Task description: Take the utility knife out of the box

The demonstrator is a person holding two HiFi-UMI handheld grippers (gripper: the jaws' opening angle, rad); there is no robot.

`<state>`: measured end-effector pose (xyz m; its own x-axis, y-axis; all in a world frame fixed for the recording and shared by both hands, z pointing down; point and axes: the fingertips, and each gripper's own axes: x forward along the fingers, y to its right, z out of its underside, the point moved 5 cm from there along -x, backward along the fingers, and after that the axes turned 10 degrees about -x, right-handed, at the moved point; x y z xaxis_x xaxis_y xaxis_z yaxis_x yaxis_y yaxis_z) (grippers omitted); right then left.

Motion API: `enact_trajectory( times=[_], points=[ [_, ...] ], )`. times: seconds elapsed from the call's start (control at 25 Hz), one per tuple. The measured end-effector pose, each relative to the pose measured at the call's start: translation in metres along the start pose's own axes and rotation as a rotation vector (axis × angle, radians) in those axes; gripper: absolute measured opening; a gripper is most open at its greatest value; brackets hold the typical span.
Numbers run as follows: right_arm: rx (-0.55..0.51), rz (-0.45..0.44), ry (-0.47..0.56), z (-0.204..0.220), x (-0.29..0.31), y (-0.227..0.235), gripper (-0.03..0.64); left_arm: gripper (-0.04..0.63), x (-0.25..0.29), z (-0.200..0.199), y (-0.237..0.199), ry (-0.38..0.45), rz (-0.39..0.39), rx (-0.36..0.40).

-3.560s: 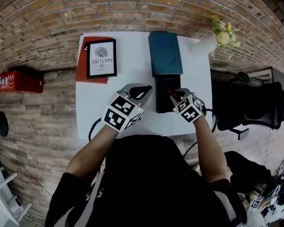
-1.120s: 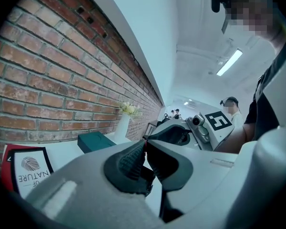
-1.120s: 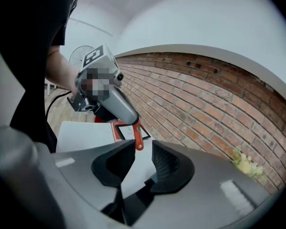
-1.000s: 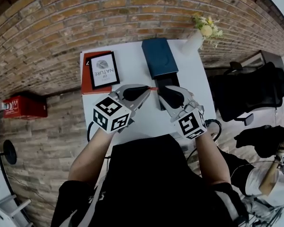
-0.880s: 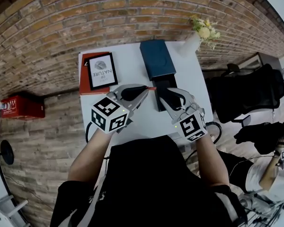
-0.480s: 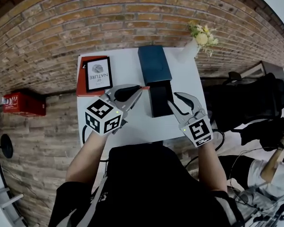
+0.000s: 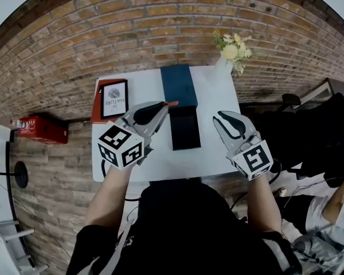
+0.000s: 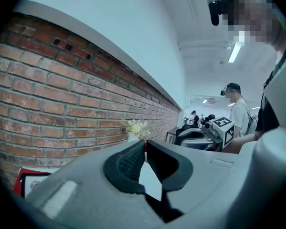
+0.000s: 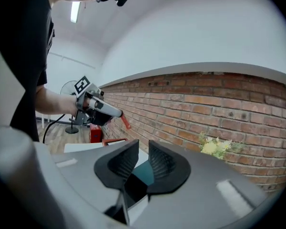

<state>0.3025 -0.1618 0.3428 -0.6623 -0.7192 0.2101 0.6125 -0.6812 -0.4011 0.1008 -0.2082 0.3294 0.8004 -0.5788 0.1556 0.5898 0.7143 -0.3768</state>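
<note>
1. Utility knife (image 7: 172,103): out of the box, only a slim red tip showing, raised above the smooth white table (image 7: 218,150). Just right of a black-framed print (image 7: 113,98) lying flat on a thin red board (image 7: 97,112).
2. Clamped on that knife: left gripper (image 7: 162,107), rounded grey shell with ribbed black pads. Pads pressed almost together on a thin red edge in the left gripper view (from the right gripper view, the red end juts past the tips).
3. Next to the right, flat on the table: box (image 7: 184,129), a long matte black rectangular tray, lying open. Right at its far end, the lid (image 7: 179,85), dark teal and the same oblong shape.
4. Further right, clear of the box: right gripper (image 7: 219,118), same grey shell and curved ribbed pads. Jaws just been closing, now a narrow gap apart, with nothing held between them. Cube of black-and-white square markers at its rear.
5. At the table's far right corner: flowers (image 7: 230,50), pale yellow and cream, loosely bunched, against rough red-brown brick (image 7: 160,27) with pale mortar lines.
</note>
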Motion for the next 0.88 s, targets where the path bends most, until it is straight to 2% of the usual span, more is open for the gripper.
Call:
enact_trajectory(
  times=[0.36, 0.6, 0.76, 0.88],
  points=[
    [0.108, -0.013, 0.156, -0.009, -0.049, 0.052, 0.023, 0.018, 0.018, -0.024, 0.043, 0.079, -0.105, 0.049],
    [0.137, 0.009, 0.209, -0.023, -0.063, 0.066, 0.0, 0.018, 0.017, -0.045, 0.057, 0.112, -0.115, 0.098],
    [0.137, 0.033, 0.21, -0.037, -0.062, 0.074, 0.0, 0.018, 0.008, -0.068, 0.051, 0.141, -0.114, 0.122],
    [0.177, 0.07, 0.243, -0.055, -0.054, 0.082, 0.0, 0.018, -0.003, -0.083, 0.044, 0.147, -0.123, 0.154]
  ],
)
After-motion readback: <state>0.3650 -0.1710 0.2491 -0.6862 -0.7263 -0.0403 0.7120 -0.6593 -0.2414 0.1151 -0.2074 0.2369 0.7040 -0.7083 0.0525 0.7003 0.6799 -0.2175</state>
